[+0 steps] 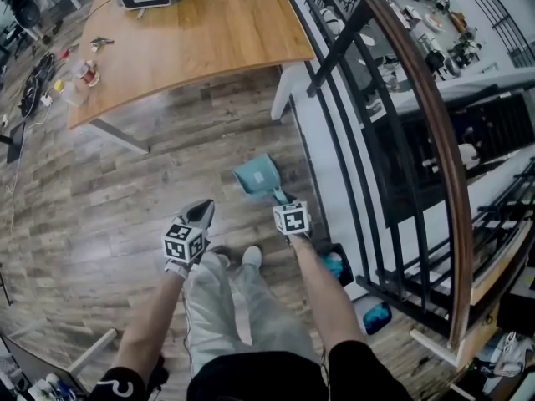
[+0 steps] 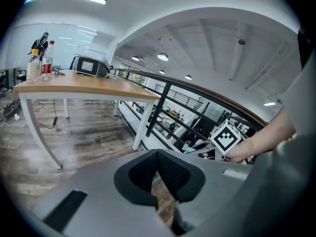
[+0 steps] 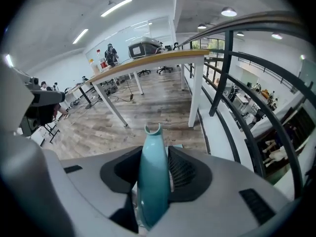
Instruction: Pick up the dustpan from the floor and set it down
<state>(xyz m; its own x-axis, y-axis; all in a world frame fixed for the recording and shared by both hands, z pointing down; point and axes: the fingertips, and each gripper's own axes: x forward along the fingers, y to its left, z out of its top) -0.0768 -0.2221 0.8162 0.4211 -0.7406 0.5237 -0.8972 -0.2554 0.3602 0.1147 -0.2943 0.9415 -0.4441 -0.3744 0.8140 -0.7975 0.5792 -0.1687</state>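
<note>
A teal dustpan (image 1: 255,176) lies on the wooden floor close to the white ledge, its handle pointing back toward me. My right gripper (image 1: 281,199) reaches down over that handle. In the right gripper view the teal handle (image 3: 152,191) stands upright between the jaws of the right gripper (image 3: 154,174); it lies against the left pad and a thin gap shows at the right pad, so the jaws stand open around it. My left gripper (image 1: 201,214) hangs to the left above the floor. Its jaws (image 2: 158,156) meet at the tips with nothing between them.
A long wooden table (image 1: 192,40) with a machine and bottles stands ahead on the left. A black railing with a brown handrail (image 1: 418,98) and a white ledge (image 1: 322,132) run along the right. Blue items (image 1: 336,266) lie by the railing. My shoes (image 1: 251,257) are below the grippers.
</note>
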